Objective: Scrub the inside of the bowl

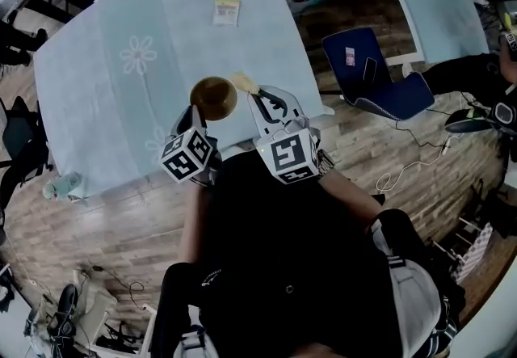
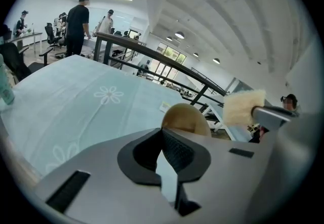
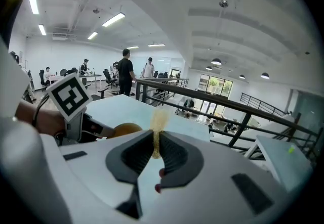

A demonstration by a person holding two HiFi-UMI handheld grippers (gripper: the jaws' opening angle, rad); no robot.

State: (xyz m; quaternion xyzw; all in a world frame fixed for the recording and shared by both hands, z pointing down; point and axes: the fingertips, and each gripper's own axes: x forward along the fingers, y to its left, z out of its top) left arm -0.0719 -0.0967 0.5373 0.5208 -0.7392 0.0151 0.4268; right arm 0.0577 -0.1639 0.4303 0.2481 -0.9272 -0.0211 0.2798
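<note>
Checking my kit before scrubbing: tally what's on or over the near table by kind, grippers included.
bowl: 1
scrub pad: 1
packet: 1
grippers: 2 (left gripper, right gripper)
Total: 5

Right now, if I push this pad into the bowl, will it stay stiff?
Probably not: the pad looks thin and fuzzy, pinched low by the right tool, so its free end likely folds. The bowl, held by its rim in the left tool, may pivot.
</note>
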